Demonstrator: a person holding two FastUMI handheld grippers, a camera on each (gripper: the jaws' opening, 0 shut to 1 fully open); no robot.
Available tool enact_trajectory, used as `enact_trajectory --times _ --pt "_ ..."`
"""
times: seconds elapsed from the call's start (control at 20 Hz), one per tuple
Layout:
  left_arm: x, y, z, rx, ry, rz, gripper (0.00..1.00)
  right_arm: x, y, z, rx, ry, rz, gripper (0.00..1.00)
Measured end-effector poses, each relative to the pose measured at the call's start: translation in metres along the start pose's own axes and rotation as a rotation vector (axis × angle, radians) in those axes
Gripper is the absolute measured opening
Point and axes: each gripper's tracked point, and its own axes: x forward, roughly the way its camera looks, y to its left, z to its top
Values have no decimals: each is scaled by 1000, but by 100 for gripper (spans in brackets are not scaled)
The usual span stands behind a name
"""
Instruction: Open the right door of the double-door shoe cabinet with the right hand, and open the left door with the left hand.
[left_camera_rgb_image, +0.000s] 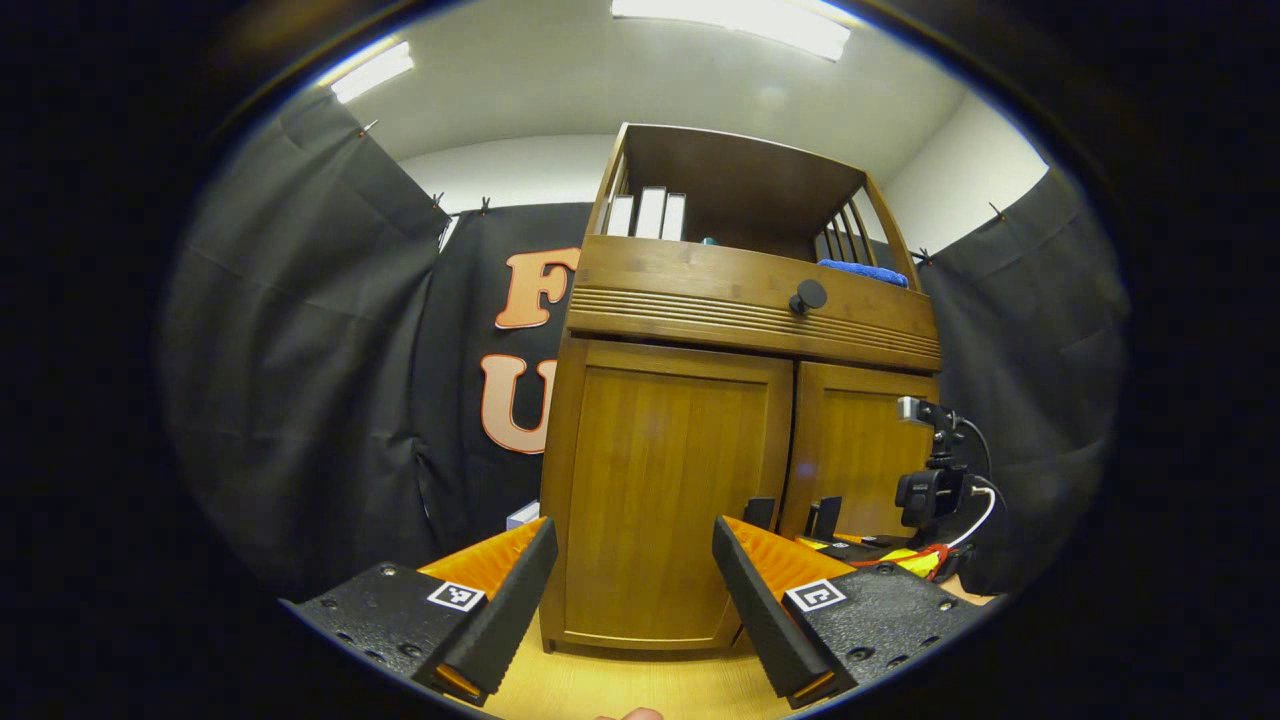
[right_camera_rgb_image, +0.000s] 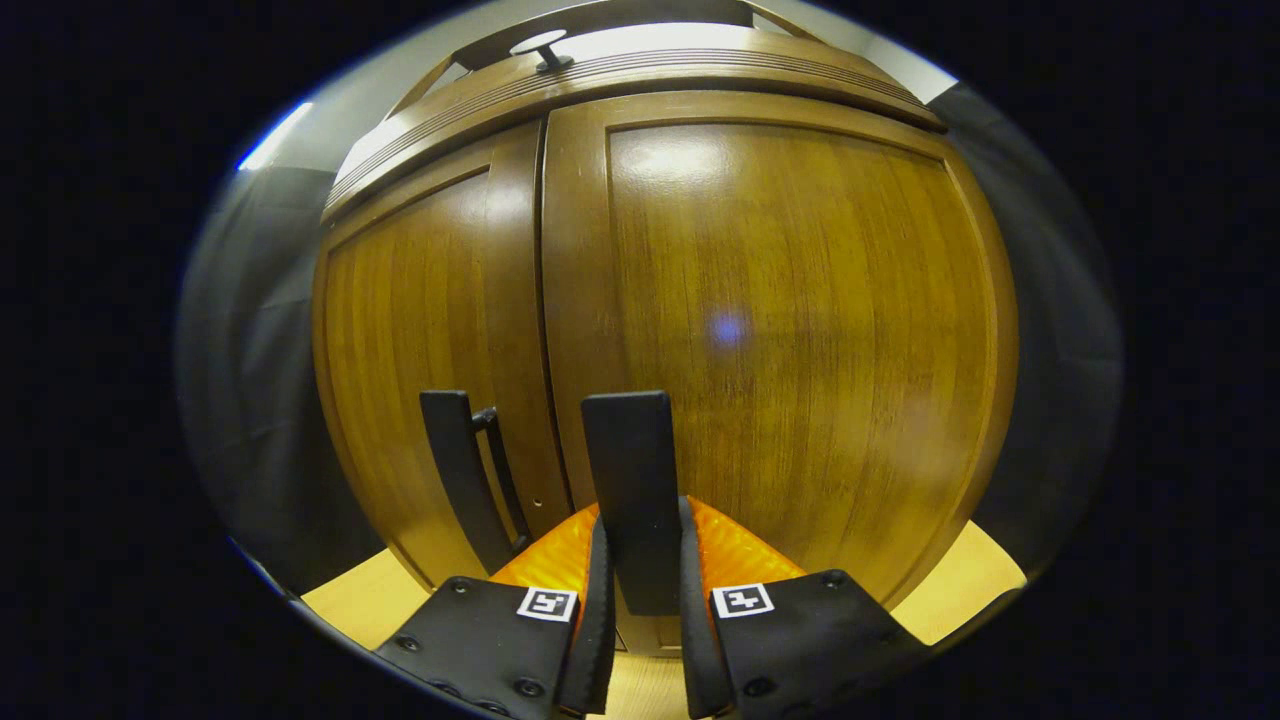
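The wooden shoe cabinet (left_camera_rgb_image: 740, 330) stands right ahead, both doors closed. In the left gripper view my left gripper (left_camera_rgb_image: 635, 535) is open, a short way in front of the left door (left_camera_rgb_image: 665, 500) and touching nothing. Both black handles (left_camera_rgb_image: 757, 512) stand side by side at the doors' meeting edge. In the right gripper view my right gripper (right_camera_rgb_image: 640, 545) is shut on the right door's upright black handle (right_camera_rgb_image: 625, 460), close against the right door (right_camera_rgb_image: 790, 300). The left door's handle (right_camera_rgb_image: 460, 470) stands free just beside it. The right gripper's body (left_camera_rgb_image: 900, 555) also shows low beside the right door (left_camera_rgb_image: 860, 450).
Above the doors run a drawer with a round black knob (left_camera_rgb_image: 808, 296) and an open shelf holding books (left_camera_rgb_image: 648, 213) and a blue cloth (left_camera_rgb_image: 862, 272). Black curtains (left_camera_rgb_image: 300, 380) close both sides. A small white box (left_camera_rgb_image: 522, 515) sits left of the cabinet on the wooden floor (left_camera_rgb_image: 640, 690).
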Motion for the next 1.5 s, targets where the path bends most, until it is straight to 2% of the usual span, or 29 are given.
enact_trajectory --times 0.15,0.25,0.7,0.8,0.85,0.9,0.95,1.0,1.05,1.2,1.35,1.4,1.5 --pt "-5 -5 3 6 -4 -4 94 -10 -5 -2 -34 -4 2 36" --pt "-9 -8 0 3 -6 -7 92 -21 -5 -4 -26 -1 12 32" --pt "-7 -14 -3 7 13 -58 94 -84 -23 -4 13 0 3 32" --pt "-5 -18 -4 5 20 -76 92 -98 -31 -6 16 -4 -11 31" --pt "-1 -24 -7 2 24 -87 92 -104 -35 -7 15 -6 -18 36" --pt "3 -28 -8 -2 26 -97 92 -108 -37 -7 15 -7 -25 31" --pt "6 -35 -12 -6 28 -106 92 -112 -39 -7 15 -8 -33 36" --pt "8 -37 -13 -9 28 -113 94 -116 -41 -6 16 -10 -43 35" --pt "9 -36 -15 -12 28 -120 92 -122 -45 -5 17 -13 -55 35" --pt "11 -44 -19 -19 31 -135 94 -136 -57 -3 30 -21 -88 38" --pt "11 -51 -20 -26 34 -144 92 -154 -74 0 33 -32 -128 39" --pt "11 -52 -19 -26 33 -146 95 -161 -82 -1 28 -36 -146 31" --pt "13 -53 -19 -28 31 -150 92 -175 -101 -2 25 -39 -186 39"
